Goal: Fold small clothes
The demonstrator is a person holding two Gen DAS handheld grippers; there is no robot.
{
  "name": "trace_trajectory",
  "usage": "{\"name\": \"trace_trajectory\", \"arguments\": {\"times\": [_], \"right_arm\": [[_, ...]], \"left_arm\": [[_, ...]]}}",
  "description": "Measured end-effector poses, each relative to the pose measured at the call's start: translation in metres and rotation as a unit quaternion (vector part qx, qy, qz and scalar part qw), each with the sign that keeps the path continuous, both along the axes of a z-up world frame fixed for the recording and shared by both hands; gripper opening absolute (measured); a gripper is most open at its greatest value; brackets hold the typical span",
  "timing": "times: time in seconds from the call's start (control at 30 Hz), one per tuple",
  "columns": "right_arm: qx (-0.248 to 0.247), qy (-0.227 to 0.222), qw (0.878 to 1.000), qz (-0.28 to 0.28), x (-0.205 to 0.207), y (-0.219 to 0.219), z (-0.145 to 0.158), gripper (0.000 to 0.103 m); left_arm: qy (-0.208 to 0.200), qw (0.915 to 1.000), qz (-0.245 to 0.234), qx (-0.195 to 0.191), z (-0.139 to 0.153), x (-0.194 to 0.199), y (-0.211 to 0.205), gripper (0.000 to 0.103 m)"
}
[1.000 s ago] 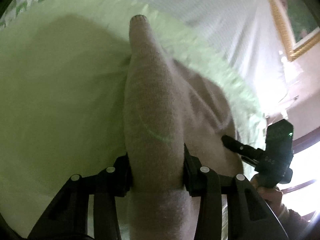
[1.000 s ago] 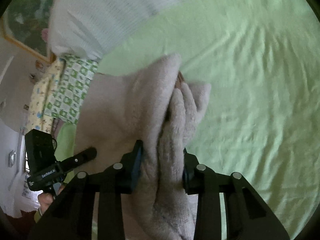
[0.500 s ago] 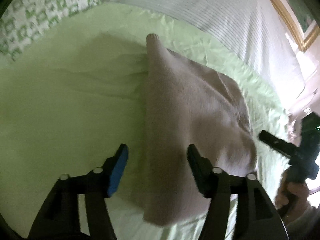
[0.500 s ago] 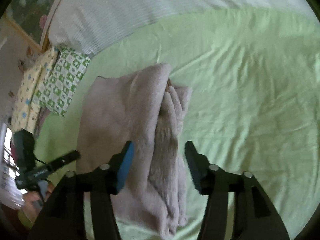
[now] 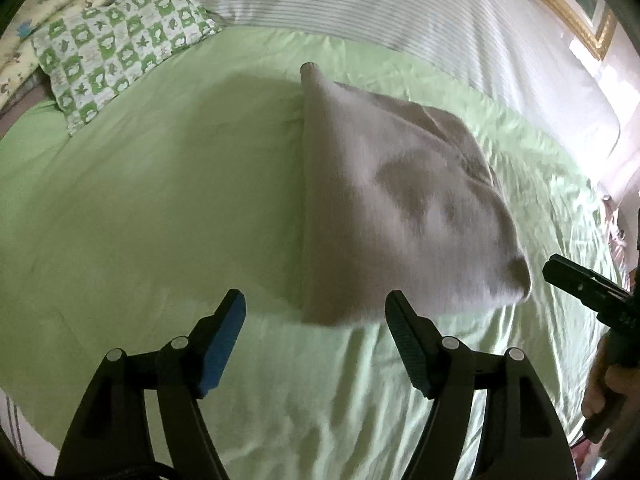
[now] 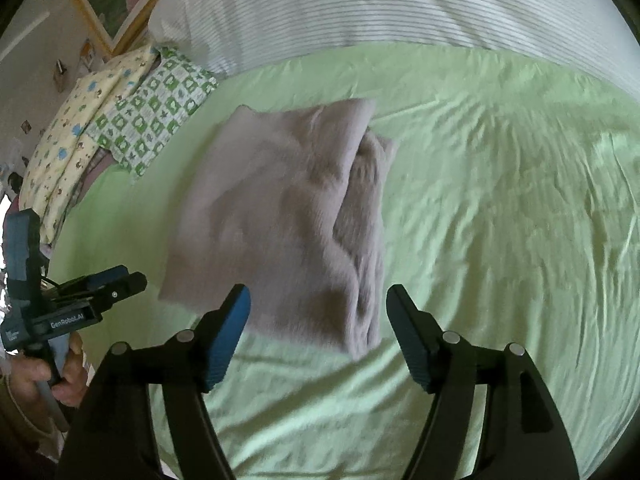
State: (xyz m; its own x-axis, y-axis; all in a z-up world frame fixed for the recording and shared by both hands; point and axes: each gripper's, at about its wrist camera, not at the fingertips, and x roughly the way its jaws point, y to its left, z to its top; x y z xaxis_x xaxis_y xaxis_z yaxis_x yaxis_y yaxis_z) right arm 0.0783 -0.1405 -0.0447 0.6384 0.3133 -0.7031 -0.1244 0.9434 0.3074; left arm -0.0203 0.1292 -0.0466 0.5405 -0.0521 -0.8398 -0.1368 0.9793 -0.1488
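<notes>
Spreading under everything, a light green sheet (image 5: pixel 140 220) covers the bed below both grippers, wrinkled on the stretch ahead and to the right of the right gripper (image 6: pixel 318 324). Beyond it, far ahead of the fingers in both views, runs a white striped bedcover (image 6: pixel 380 8). A green-and-white checked pillow (image 5: pixel 116 44) lies far ahead and to the left of the left gripper (image 5: pixel 316 328), with a pale yellow printed pillow (image 6: pixel 76 136) beside it, further left in the right wrist view. The folded beige garment (image 5: pixel 392 208), a soft fuzzy piece, lies flat on the sheet just ahead of both grippers: ahead and slightly right of the left one, ahead and slightly left of the right one, with layered folds along its right edge in the right wrist view. Neither gripper touches it. The left gripper hangs above the sheet with its jaws spread wide and nothing between them; the right gripper is likewise spread wide and holds nothing. Each gripper shows at the edge of the other's view, held in a hand (image 6: pixel 60 376).
</notes>
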Motion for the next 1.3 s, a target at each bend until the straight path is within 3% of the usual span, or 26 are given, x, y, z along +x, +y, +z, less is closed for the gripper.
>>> {"name": "trace_trajectory", "arguments": {"times": [0.27, 0.37, 0.73, 0.8, 1.0, 1.3], "right_arm": [[-0.015, -0.003, 1.0, -0.02, -0.024, 0.008, -0.005, 0.072], [-0.025, -0.01, 0.999, -0.029, -0.028, 0.012, -0.004, 0.072], [-0.047, -0.032, 0.998, -0.017, -0.035, 0.031, 0.004, 0.08], [-0.053, -0.054, 0.997, -0.017, -0.044, 0.035, 0.009, 0.089], [-0.06, -0.079, 0.995, -0.008, -0.059, 0.044, 0.012, 0.098], [-0.066, -0.068, 0.995, 0.002, -0.065, 0.052, 0.0, 0.098]], "left_arm": [[0.001, 0.9999, -0.014, -0.005, -0.003, -0.005, 0.0, 0.073], [-0.016, 0.9996, -0.025, -0.005, 0.001, -0.007, 0.0, 0.073], [-0.045, 0.9962, -0.043, 0.062, 0.022, -0.017, -0.016, 0.075], [-0.048, 0.9947, -0.039, 0.082, 0.025, -0.02, -0.02, 0.078], [-0.069, 0.9924, -0.009, 0.101, 0.024, -0.035, -0.025, 0.081], [-0.089, 0.99, -0.015, 0.109, 0.017, -0.044, -0.037, 0.083]]}}
